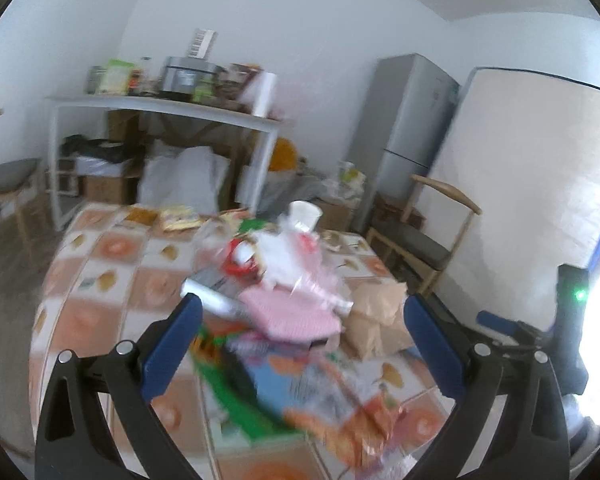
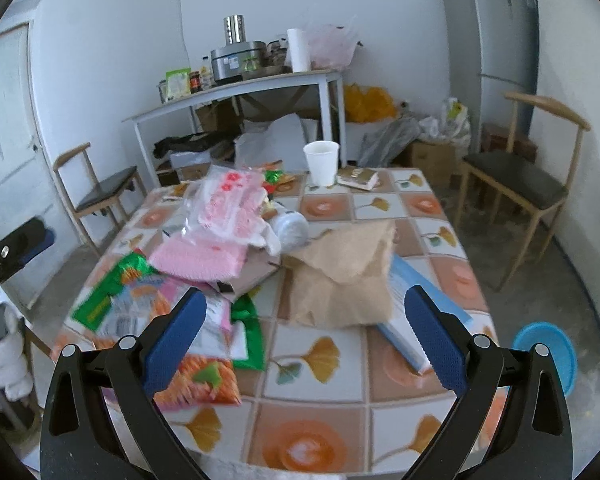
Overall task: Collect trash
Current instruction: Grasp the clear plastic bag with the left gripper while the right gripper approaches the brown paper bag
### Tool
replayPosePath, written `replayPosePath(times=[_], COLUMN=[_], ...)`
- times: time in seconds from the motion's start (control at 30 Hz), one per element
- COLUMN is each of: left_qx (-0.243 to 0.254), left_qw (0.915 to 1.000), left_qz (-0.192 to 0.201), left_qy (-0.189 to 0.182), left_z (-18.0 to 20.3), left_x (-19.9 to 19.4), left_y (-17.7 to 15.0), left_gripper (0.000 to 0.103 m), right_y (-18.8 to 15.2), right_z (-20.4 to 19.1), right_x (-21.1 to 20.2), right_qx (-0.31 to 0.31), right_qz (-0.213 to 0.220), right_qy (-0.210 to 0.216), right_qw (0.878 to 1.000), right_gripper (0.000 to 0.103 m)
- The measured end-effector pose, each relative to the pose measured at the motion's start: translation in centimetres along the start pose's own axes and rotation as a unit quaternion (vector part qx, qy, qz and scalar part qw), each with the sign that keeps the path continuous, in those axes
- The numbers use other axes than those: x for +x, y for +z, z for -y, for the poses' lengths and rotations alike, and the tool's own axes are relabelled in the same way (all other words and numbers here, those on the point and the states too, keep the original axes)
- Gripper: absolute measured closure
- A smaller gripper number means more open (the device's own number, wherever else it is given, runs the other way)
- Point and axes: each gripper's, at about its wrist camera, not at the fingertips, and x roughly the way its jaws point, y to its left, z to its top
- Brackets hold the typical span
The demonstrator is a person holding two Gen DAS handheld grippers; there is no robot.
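Trash lies heaped on a table with a tiled orange-and-white cloth (image 2: 320,364). I see a crumpled brown paper bag (image 2: 340,276), a pink packet (image 2: 200,256), a clear bag with red print (image 2: 228,204), green and orange snack wrappers (image 2: 116,292), a white paper cup (image 2: 321,162) and a blue-white flat box (image 2: 416,300). My right gripper (image 2: 304,300) is open and empty above the near table edge, facing the paper bag. My left gripper (image 1: 300,304) is open and empty over the pink packet (image 1: 296,312); the paper bag (image 1: 376,316) lies to its right.
A white side table (image 2: 236,92) loaded with kitchenware stands at the back, with boxes and bags beneath. Wooden chairs stand left (image 2: 100,188) and right (image 2: 528,176) of the table. A grey fridge (image 2: 488,40) is at back right. A blue basin (image 2: 548,352) sits on the floor.
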Motion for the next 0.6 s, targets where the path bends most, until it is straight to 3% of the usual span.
replayPosePath(times=[0.1, 0.23, 0.4, 0.6], left_qx=[0.009, 0.021, 0.036, 0.049], left_qw=[0.9991, 0.9926, 0.9793, 0.958], left_qz=[-0.026, -0.104, -0.195, -0.282], left_qy=[-0.033, -0.059, -0.039, 0.006], left_z=[-0.5, -0.7, -0.8, -1.0], left_x=[2.8, 8.8, 16.2, 21.7], left_y=[3.2, 6.2, 6.9, 4.9], left_gripper=[0.004, 0.004, 0.012, 0.037], right_y=[1.1, 1.8, 1.9, 1.4], right_z=[0.3, 0.8, 1.5, 2.5], right_x=[0.5, 1.4, 2.2, 2.9], right_qx=[0.014, 0.026, 0.039, 0.054], right_qz=[0.008, 0.009, 0.007, -0.003], right_qy=[0.014, 0.016, 0.014, 0.011], right_qw=[1.0, 0.999, 0.999, 0.998], right_gripper=[0.01, 0.012, 0.012, 0.012])
